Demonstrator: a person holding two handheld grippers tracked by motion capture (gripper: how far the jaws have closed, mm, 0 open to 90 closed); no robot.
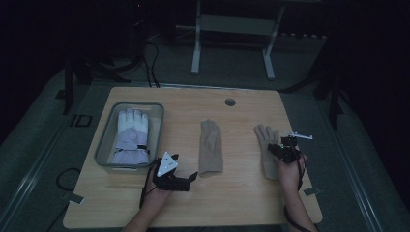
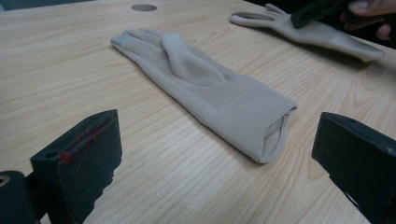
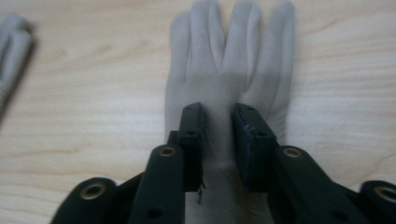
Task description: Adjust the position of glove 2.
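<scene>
Two beige knit gloves lie flat on the wooden table (image 1: 241, 203). The middle glove (image 1: 211, 147) (image 2: 205, 84) has its cuff toward my left gripper (image 1: 186, 166) (image 2: 219, 128), whose jaws stand wide open just short of that cuff with nothing between them. My right gripper (image 1: 278, 147) (image 3: 218, 112) sits low over the palm of the right glove (image 1: 266, 159) (image 3: 233, 56). Its jaws are a narrow gap apart, and flat, unbunched fabric shows in that gap. In the left gripper view the right gripper (image 2: 313, 11) rests over that glove (image 2: 317, 32).
A clear plastic bin (image 1: 104, 145) at the table's left holds a white and lavender padded glove (image 1: 131, 135). A round cable hole (image 1: 230, 102) sits near the far edge. Beyond the table are a white desk frame (image 1: 196, 48) and floor cables.
</scene>
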